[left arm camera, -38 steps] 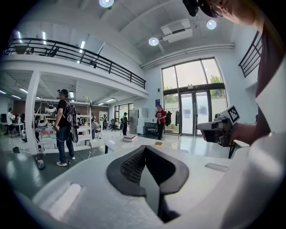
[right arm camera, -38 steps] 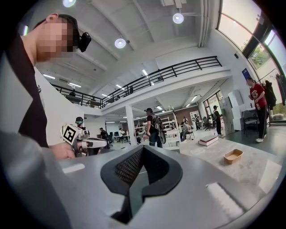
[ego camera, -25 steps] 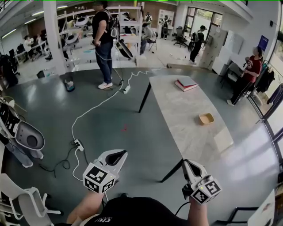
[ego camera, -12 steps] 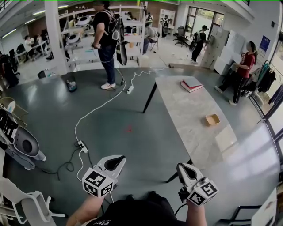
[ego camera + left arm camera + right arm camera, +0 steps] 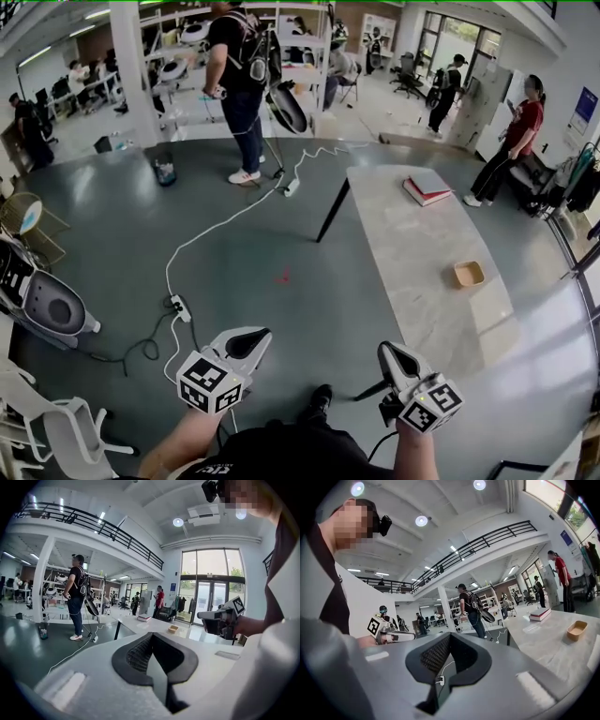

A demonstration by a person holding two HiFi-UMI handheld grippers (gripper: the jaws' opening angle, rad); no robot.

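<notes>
Both grippers are held up in the air in front of me, over the grey floor. My left gripper (image 5: pixel 257 334) is shut with nothing between its jaws; it also shows in the right gripper view as the left gripper (image 5: pixel 388 633). My right gripper (image 5: pixel 385 348) is shut and empty too, just above the near corner of a long marble table (image 5: pixel 422 246). It is seen from the other side as the right gripper (image 5: pixel 219 618). On the table lie a stack of books (image 5: pixel 427 188) and a small tan tray (image 5: pixel 468 274).
A person with a backpack (image 5: pixel 242 75) stands ahead by shelving. A white cable runs across the floor to a power strip (image 5: pixel 176 305). A person in red (image 5: pixel 520 131) stands beyond the table. A white chair (image 5: pixel 56 431) and a white machine (image 5: pixel 42 305) are at my left.
My viewpoint has shifted forward and the table sits further right in the head view. The person in red has walked along the table's far side. Both grippers stay shut.
</notes>
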